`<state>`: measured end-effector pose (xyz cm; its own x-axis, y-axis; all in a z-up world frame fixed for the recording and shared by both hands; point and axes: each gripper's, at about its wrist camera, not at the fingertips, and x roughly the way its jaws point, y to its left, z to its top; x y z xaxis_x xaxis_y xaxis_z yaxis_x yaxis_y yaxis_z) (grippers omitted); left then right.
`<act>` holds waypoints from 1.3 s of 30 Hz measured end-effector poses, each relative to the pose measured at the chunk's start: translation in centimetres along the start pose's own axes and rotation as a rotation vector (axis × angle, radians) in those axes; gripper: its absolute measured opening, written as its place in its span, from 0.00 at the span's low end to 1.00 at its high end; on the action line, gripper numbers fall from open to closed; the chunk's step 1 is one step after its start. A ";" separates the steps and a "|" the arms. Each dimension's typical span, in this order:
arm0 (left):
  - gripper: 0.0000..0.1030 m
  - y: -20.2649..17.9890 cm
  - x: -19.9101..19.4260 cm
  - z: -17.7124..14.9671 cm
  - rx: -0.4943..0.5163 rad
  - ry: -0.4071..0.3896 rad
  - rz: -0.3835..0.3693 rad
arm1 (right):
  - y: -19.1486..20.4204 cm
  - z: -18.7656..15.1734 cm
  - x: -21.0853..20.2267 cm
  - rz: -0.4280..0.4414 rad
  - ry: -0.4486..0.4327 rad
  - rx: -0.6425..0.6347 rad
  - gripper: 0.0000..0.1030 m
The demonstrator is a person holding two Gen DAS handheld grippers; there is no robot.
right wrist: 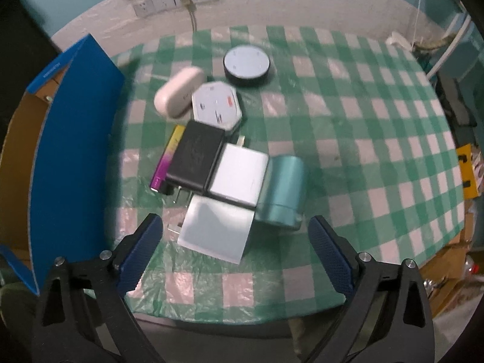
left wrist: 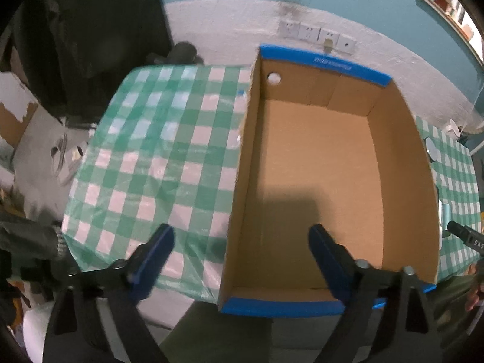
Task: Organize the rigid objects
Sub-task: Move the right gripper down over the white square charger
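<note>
Sitting along the checked table's (right wrist: pixel 348 115) nine o'clock edge in the right view, the blue cardboard box (left wrist: pixel 317 181) lies bare inside, apparently waiting for the clutter. That clutter is huddled mid-table: a teal can (right wrist: pixel 284 190), black case (right wrist: pixel 196 157), white boxes, round puck (right wrist: pixel 246 65). Both tongs gape empty, the left gripper (left wrist: pixel 240 257) straddling the box wall, the right gripper (right wrist: pixel 236 251) above the nearest white box (right wrist: pixel 217 233).
</note>
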<state>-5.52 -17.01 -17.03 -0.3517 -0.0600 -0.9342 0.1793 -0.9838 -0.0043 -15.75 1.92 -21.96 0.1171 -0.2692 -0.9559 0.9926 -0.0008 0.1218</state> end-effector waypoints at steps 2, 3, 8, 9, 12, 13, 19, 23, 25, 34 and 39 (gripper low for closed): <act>0.75 0.3 0.8 -0.1 -0.006 0.030 -0.013 | 0.2 -0.1 0.7 -0.006 0.017 -0.005 0.94; 0.70 0.3 1.0 -0.2 -0.003 0.037 -0.012 | 0.1 -0.2 0.9 -0.006 0.019 -0.011 0.93; 0.54 0.1 1.4 -0.4 0.021 0.056 0.018 | 0.1 0.0 1.8 -0.004 0.048 -0.010 0.88; 0.51 0.1 1.4 -0.5 0.025 0.056 0.021 | 0.0 0.0 1.9 -0.005 0.054 -0.005 0.87; 0.45 0.1 1.2 -0.5 0.038 0.053 0.024 | -0.1 0.2 2.3 0.004 0.064 0.010 0.84; 0.44 0.2 1.2 -0.5 0.040 0.054 0.024 | -0.1 0.2 2.3 0.000 0.066 0.011 0.84; 0.32 0.4 1.2 -0.8 0.048 0.073 0.025 | 0.0 0.4 3.2 0.026 0.106 0.025 0.78; 0.28 0.6 1.4 -0.8 0.047 0.079 0.010 | -0.1 0.5 3.8 0.051 0.112 0.055 0.71; 0.28 0.6 1.4 -1.0 0.047 0.076 0.016 | -0.3 0.7 4.2 0.076 0.115 0.085 0.68; 0.26 0.7 1.4 -1.1 0.060 0.070 0.036 | 1.1 1.2 5.4 0.049 0.132 0.052 0.61; 0.24 0.5 1.5 -1.0 0.071 0.065 0.036 | 2.7 1.3 6.0 -0.014 0.147 -0.024 0.58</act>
<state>-5.02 -17.37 -18.83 -0.2856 -0.0871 -0.9544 0.1241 -0.9908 0.0533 -12.43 -0.98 -27.03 0.1052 -0.1255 -0.9865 0.9944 0.0195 0.1035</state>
